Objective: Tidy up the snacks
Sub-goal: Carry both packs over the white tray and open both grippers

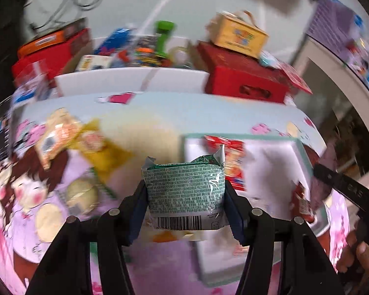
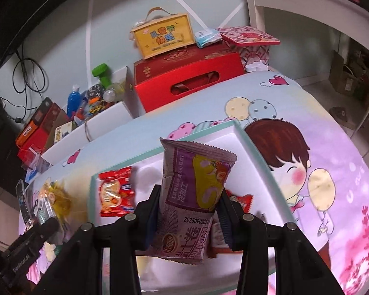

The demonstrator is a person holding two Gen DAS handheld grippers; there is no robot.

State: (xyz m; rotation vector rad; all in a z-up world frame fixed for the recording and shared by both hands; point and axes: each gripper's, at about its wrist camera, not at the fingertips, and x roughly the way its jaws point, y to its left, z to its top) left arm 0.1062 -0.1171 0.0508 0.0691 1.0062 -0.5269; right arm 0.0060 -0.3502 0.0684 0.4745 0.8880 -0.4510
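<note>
A green snack packet (image 1: 185,191), barcode toward the camera, is pinched between the pads of the left hand-held gripper (image 1: 185,206), held above a cartoon-printed bed cover (image 1: 140,113). The right hand-held gripper (image 2: 188,211) pinches a purple snack packet (image 2: 194,194) over a white box with a teal rim (image 2: 254,152), where a red snack packet (image 2: 116,191) lies inside. Yellow snack packets (image 1: 96,145) lie on the cover to the left. Behind stands a red carton (image 2: 187,81) topped by a yellow gift box (image 2: 163,35).

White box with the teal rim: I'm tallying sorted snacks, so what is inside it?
Inside the white box with the teal rim, one red snack packet shows; the held purple packet hides the rest.
</note>
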